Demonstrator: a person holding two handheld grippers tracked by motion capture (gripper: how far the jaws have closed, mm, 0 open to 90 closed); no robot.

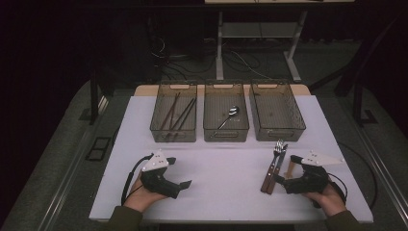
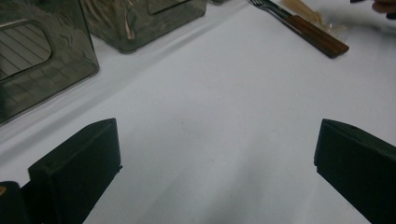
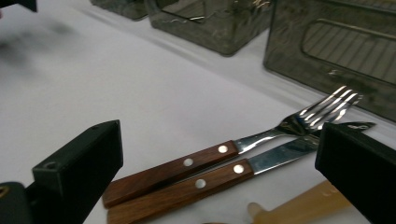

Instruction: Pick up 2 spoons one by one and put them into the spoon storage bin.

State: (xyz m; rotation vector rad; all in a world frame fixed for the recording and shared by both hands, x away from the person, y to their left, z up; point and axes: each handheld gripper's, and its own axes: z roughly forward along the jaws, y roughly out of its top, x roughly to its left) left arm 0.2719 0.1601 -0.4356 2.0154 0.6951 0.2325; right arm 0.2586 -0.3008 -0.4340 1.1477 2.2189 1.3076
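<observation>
A fork [image 1: 274,159] and a knife [image 1: 272,183], both with brown wooden handles, lie side by side on the white table [image 1: 221,192] at the right. My right gripper [image 1: 287,169] is open just to their right, low over the table. In the right gripper view the fork [image 3: 261,137] and knife [image 3: 224,175] lie between the wide jaws of the right gripper [image 3: 219,140], and neither pad touches them. My left gripper [image 1: 179,172] rests at the front left, open and holding nothing. In its own view the left gripper [image 2: 217,140] has bare table between its jaws.
Three smoky clear bins stand in a row at the back. The left bin [image 1: 174,134] holds dark chopsticks [image 1: 179,113], the middle bin [image 1: 226,135] a metal spoon [image 1: 231,114], and the right bin [image 1: 278,115] holds nothing. A pale tan utensil [image 1: 290,168] lies beside the knife.
</observation>
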